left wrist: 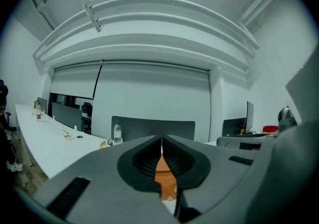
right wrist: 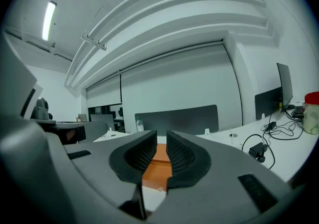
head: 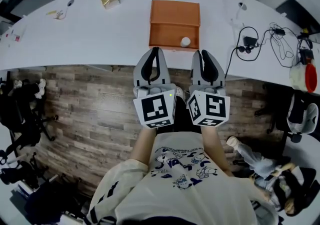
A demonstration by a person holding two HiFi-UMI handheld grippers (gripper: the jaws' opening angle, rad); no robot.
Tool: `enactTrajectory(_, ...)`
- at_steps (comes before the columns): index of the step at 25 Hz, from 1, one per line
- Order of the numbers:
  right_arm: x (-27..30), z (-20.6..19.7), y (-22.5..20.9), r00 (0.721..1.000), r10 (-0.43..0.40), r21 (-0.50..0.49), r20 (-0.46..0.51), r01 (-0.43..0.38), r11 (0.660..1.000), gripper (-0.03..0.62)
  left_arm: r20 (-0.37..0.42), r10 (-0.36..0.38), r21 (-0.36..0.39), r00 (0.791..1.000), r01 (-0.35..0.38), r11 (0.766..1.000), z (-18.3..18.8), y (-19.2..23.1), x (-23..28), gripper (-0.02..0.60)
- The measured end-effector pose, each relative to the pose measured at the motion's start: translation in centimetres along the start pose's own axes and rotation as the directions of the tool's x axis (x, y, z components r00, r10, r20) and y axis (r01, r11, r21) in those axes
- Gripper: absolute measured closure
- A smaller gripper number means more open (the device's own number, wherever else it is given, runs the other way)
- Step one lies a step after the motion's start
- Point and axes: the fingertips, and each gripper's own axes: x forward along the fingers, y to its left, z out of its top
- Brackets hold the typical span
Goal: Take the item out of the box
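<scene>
**A:** How do the fingers [head: 150, 66] look from the head view?

**B:** The left gripper [head: 154, 49] has its two closed to a point, and so has the right gripper [head: 203, 52]. Neither holds anything. They lie side by side, aimed at the near edge of the white table [head: 90, 34].

**A:** And the item?

**B:** The item [head: 185, 42] is small, white and round. It sits inside the open orange box [head: 167, 34], at the near right corner. It is just past the two tips, nearer the right one, and nothing touches it.

**A:** What about the left gripper view?

**B:** The ribbed pads [left wrist: 144, 161] meet at the front with nothing between them. The box [left wrist: 164, 178] shows orange through the gap lower down. A bottle [left wrist: 117, 132] stands farther back on the left.

**A:** And the right gripper view?

**B:** There the pads [right wrist: 184, 156] are drawn in close, leaving only a thin slit with nothing in it. The box [right wrist: 155, 168] lies ahead, low between them.
</scene>
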Motion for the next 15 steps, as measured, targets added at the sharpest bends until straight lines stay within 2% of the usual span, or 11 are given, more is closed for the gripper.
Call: enactTrajectory(15, 7.4, -1.0, -3.7, 0.995, 0.044, -0.004, -0.094, -0.045, 0.999, 0.537, -0.064, 0.058, -0.017, 0.996, -0.059, 0.998, -1.3, 0.3, 8.1, 0.560)
